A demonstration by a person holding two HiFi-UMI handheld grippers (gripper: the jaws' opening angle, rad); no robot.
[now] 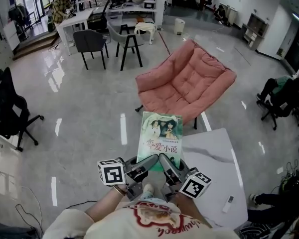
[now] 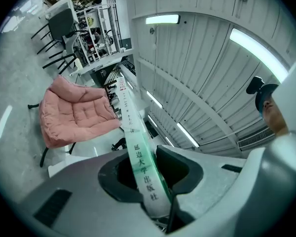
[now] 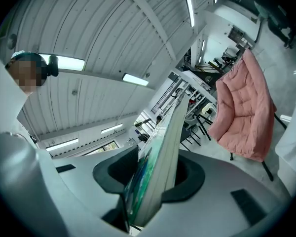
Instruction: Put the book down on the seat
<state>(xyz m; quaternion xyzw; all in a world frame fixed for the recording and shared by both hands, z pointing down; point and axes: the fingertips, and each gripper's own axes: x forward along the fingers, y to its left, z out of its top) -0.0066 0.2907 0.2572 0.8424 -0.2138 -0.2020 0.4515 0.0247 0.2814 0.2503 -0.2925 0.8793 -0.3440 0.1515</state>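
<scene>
The person's shirt (image 1: 150,219) sits closest, and just ahead of it the left gripper (image 1: 147,162) and right gripper (image 1: 166,163) point forward side by side, tips angled toward each other. Each has its jaws pinched on the near edge of the book (image 1: 161,133), the left one across the spine end, the right one across the page edges. The book reaches straight out past the jaw tips, green cover up, held in the air. Ahead of the tips, beyond the book's far edge, stands the pink padded chair (image 1: 188,79), seat bare. A white table (image 1: 217,171) lies below, to the right gripper's right.
</scene>
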